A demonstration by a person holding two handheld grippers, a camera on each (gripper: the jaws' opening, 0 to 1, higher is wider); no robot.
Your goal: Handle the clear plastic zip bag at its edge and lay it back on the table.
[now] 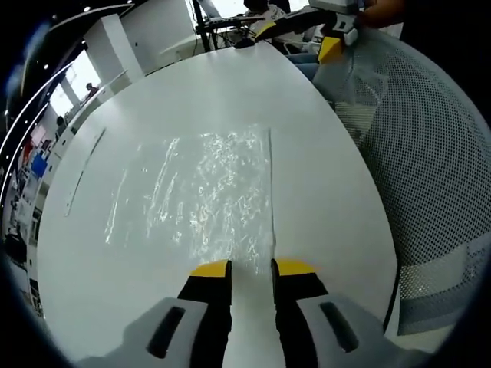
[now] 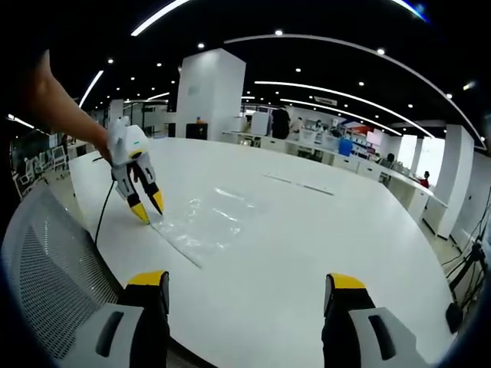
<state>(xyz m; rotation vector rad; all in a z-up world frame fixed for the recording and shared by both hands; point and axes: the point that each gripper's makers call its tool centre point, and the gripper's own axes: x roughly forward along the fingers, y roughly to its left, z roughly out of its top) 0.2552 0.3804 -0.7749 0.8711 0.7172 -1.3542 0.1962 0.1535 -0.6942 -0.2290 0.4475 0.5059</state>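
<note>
In the left gripper view, the left gripper (image 1: 252,268) sits low over the table (image 1: 322,192), its yellow-tipped jaws set narrow with a slim gap between them, right at the near corner of the bag (image 1: 199,188); whether they pinch the plastic cannot be told. The bag lies flat on the white top, a clear crinkled sheet whose one straight edge runs directly away from the jaws, with the rest spreading off to that view's left. Beside the table a white mesh chair (image 1: 430,169) curves past, and beyond it the right gripper (image 1: 331,42) shows at the far edge. In the right gripper view, the right gripper (image 2: 249,285) hangs clear of the table (image 2: 322,230) with jaws wide apart, holding nothing. Farther off, the bag (image 2: 207,222) lies flat, its long axis running away from the near table edge, and the left gripper (image 2: 147,208) touches its near corner, held by a hand (image 2: 96,138).
</note>
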